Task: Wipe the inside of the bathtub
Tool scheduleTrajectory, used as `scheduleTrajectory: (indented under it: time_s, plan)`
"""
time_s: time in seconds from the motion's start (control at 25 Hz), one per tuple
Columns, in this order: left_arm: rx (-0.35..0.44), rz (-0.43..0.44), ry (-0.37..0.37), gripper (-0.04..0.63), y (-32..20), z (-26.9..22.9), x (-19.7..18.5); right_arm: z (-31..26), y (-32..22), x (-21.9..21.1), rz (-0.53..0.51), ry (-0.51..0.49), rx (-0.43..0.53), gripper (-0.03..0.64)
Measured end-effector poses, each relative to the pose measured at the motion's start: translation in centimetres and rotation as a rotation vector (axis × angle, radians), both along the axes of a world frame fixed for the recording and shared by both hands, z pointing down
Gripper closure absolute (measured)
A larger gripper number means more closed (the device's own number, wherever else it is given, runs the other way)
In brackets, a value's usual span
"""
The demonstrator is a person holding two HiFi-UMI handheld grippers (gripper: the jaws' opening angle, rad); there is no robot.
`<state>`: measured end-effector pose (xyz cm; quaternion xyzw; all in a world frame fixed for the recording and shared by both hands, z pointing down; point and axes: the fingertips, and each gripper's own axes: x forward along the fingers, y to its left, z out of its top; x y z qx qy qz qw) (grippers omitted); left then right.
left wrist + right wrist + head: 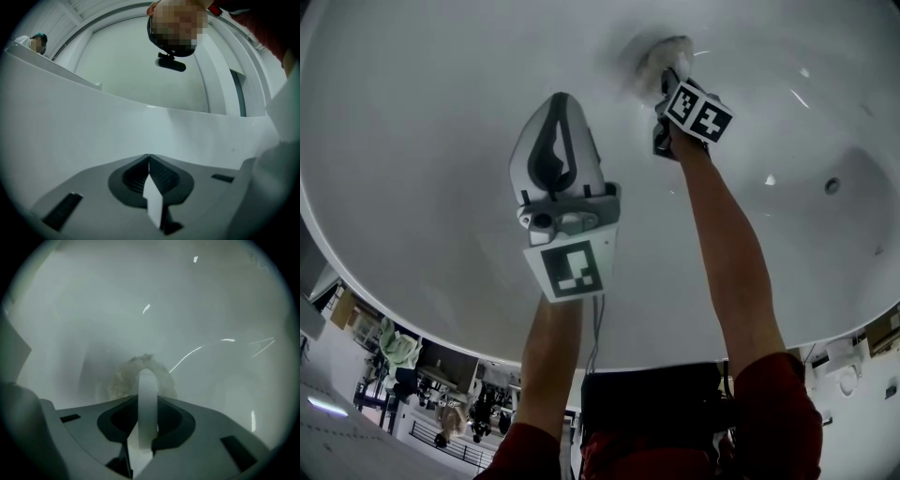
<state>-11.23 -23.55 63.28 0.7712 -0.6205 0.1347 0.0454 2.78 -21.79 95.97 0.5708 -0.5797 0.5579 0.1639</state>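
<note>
The white bathtub (412, 141) fills the head view, seen from above its inside. My right gripper (664, 77) reaches to the far wall and is shut on a pale fluffy cloth (649, 54) that presses against the tub surface. In the right gripper view the cloth (121, 378) bulges round the closed right gripper (146, 377), flat against the tub wall (211, 310). My left gripper (555, 101) hangs over the middle of the tub, shut with nothing in it. The left gripper (148, 158) looks back up past the tub's rim (93, 131).
A small round fitting (832, 186) sits in the tub wall at the right. The tub's near rim (469, 342) curves across the bottom, with the room's floor and fixtures (403, 375) beyond. A thin cable (596, 328) trails from the left gripper. Another person (36, 42) stands far off.
</note>
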Motion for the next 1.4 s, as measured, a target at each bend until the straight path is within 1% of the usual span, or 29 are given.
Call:
scheduleTrajectory:
  time_s: [0.28,0.4,0.48,0.64,0.76,0.84,0.96,1.08,1.16,1.24,1.4]
  plan:
    - [0.012,-0.001,-0.007,0.578,-0.1,-0.8,0.2,-0.6,0.0,0.5,0.029,-0.040,-0.011,0.523]
    - [0.025,-0.003,-0.005,0.578,-0.3,-2.0,0.4,-3.1,-0.6,0.7,0.039,-0.056,0.034,0.523]
    - [0.040,-0.004,-0.001,0.578,-0.5,-3.8,0.4,-6.6,-1.7,0.5,0.003,-0.042,0.106,0.523]
    - [0.082,-0.009,0.008,0.578,-0.6,-7.8,-0.2,-15.3,-4.9,-0.4,-0.098,0.021,0.303,0.523]
    - [0.110,-0.022,0.020,0.578,-1.1,-10.1,0.2,-21.6,-7.9,-0.1,-0.151,0.085,0.454,0.523]
    - [0.131,-0.030,0.024,0.578,-1.3,-11.4,0.5,-25.8,-9.7,0.2,-0.182,0.148,0.569,0.523]
    - [0.160,-0.043,0.024,0.578,-0.8,-14.3,-0.8,-33.1,-11.2,-1.1,-0.224,0.260,0.740,0.523]
    - [0.183,-0.050,0.027,0.578,-0.9,-16.7,-1.3,-39.2,-12.9,-1.9,-0.256,0.362,0.877,0.523]
    - [0.196,-0.045,0.021,0.578,-1.1,-17.4,-0.8,-41.4,-13.7,-2.0,-0.272,0.422,0.931,0.523]
    - [0.202,-0.043,0.014,0.578,-1.2,-17.7,-0.7,-42.0,-14.1,-2.4,-0.287,0.463,0.950,0.523]
    - [0.207,-0.057,0.029,0.578,-1.5,-17.8,-1.1,-41.3,-14.5,-3.0,-0.278,0.493,0.963,0.523]
